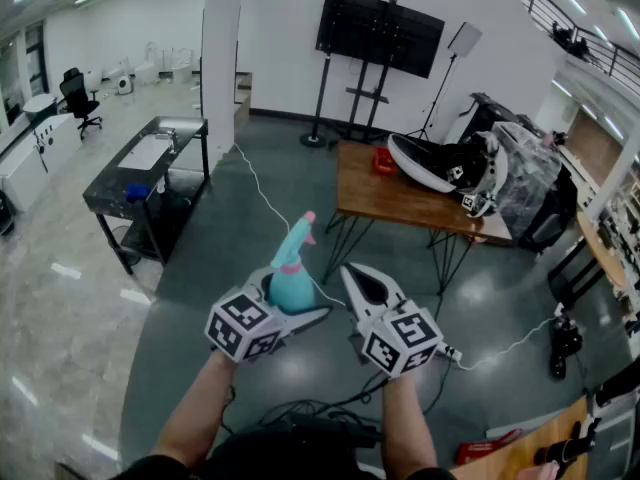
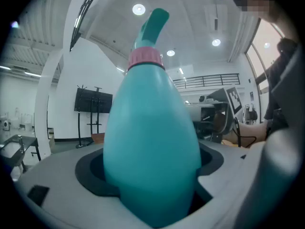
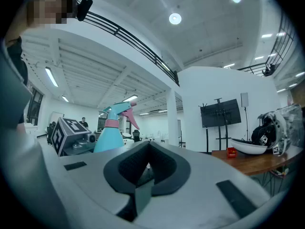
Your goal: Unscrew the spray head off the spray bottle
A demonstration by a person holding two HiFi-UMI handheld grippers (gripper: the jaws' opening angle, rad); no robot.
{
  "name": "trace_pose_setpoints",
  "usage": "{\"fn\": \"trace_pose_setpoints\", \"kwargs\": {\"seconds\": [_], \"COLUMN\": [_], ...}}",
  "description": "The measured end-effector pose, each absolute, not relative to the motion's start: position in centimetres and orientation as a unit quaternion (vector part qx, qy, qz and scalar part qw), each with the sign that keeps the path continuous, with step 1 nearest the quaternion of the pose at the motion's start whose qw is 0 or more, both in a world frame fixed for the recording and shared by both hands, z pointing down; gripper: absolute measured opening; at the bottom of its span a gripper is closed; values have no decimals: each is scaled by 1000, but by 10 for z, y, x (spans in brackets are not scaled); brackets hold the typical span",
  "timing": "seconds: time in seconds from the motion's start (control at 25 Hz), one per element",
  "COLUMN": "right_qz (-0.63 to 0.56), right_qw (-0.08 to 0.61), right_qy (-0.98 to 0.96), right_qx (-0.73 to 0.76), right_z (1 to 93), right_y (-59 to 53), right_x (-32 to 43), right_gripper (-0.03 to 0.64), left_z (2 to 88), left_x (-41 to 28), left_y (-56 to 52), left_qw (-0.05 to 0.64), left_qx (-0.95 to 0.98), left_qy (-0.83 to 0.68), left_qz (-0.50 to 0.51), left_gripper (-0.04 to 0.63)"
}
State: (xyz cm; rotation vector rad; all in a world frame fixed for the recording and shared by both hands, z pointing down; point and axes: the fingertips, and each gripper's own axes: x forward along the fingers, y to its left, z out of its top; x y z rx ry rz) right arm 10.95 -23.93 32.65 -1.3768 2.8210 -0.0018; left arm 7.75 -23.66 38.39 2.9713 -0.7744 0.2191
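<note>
A teal spray bottle (image 1: pixel 293 283) with a pink collar (image 1: pixel 290 266) and a teal spray head with a pink trigger (image 1: pixel 300 230) stands upright in my left gripper (image 1: pixel 290 313), which is shut on the bottle's body. The left gripper view is filled by the bottle (image 2: pixel 152 147), its pink collar (image 2: pixel 146 57) and spray head (image 2: pixel 152 25) rising above. My right gripper (image 1: pixel 358 276) is shut with nothing in it, held just right of the bottle and apart from it. In the right gripper view its jaws (image 3: pixel 147 168) meet, and the bottle (image 3: pixel 110 132) shows at the left.
I stand in a large hall, both grippers held in the air over a grey floor with cables. A wooden table (image 1: pixel 400 193) with helmets and a red box stands ahead to the right, a black workbench (image 1: pixel 150 173) to the left, a screen on a stand (image 1: pixel 378 30) behind.
</note>
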Motion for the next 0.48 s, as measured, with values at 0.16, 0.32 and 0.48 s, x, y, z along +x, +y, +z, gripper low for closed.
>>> {"fn": "trace_pose_setpoints", "kwargs": {"seconds": [0.16,0.32,0.48], "right_qz": [-2,-1,-2], "right_qw": [6,6,1], "right_qy": [898,897,895], "right_qx": [-440,-442,-447], "right_z": [327,326,329], "right_y": [-239,-239,-237], "right_x": [112,112,114], "right_gripper": [9,11,11], "left_z": [385,386,388], "left_x": [81,83,85], "left_y": [-236,-234,-231], "left_qw": [32,33,34], "left_qx": [966,967,967], "left_qy": [-247,-243,-240], "left_qz": [72,74,76], "left_gripper": [436,436,436]}}
